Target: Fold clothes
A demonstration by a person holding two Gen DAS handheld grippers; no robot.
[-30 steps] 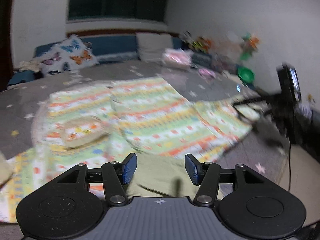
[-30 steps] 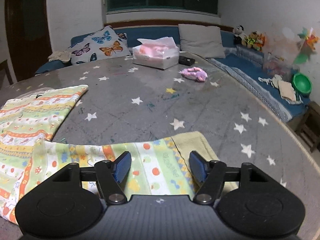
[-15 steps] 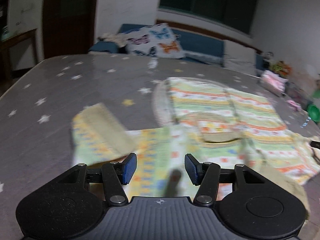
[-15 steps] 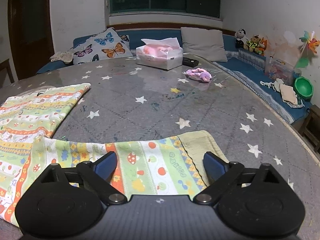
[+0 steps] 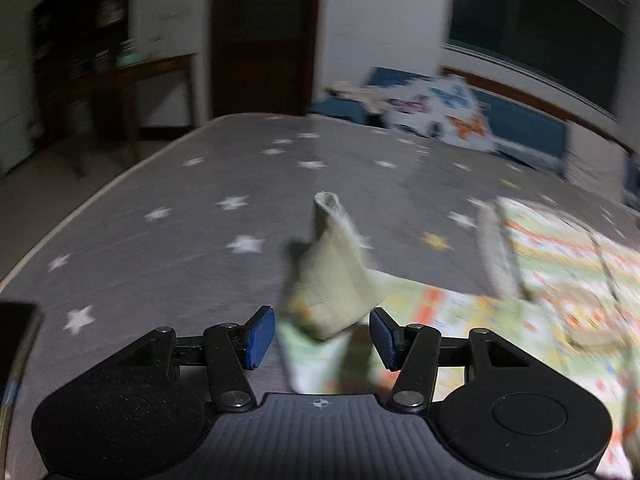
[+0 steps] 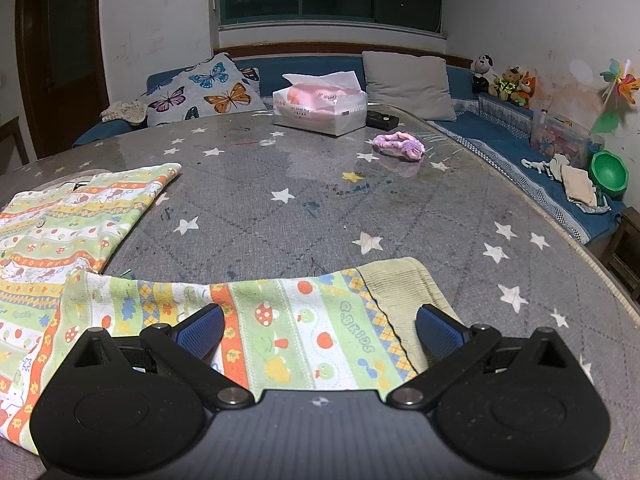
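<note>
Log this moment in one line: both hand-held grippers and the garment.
left hand-held gripper: cuff standing between pads, grip unclear | right hand-held gripper: jaws opening, over sleeve | sleeve flat on table

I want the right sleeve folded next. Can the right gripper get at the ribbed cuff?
Probably yes. The right gripper, its jaws opening with nothing clamped, hangs over the patterned sleeve; the ribbed cuff lies flat by its right finger, uncovered.

Tissue box (image 6: 320, 110) beside black remote (image 6: 383, 121); purple scrunchie (image 6: 399, 145) near; butterfly pillow (image 6: 200, 94) behind.
</note>
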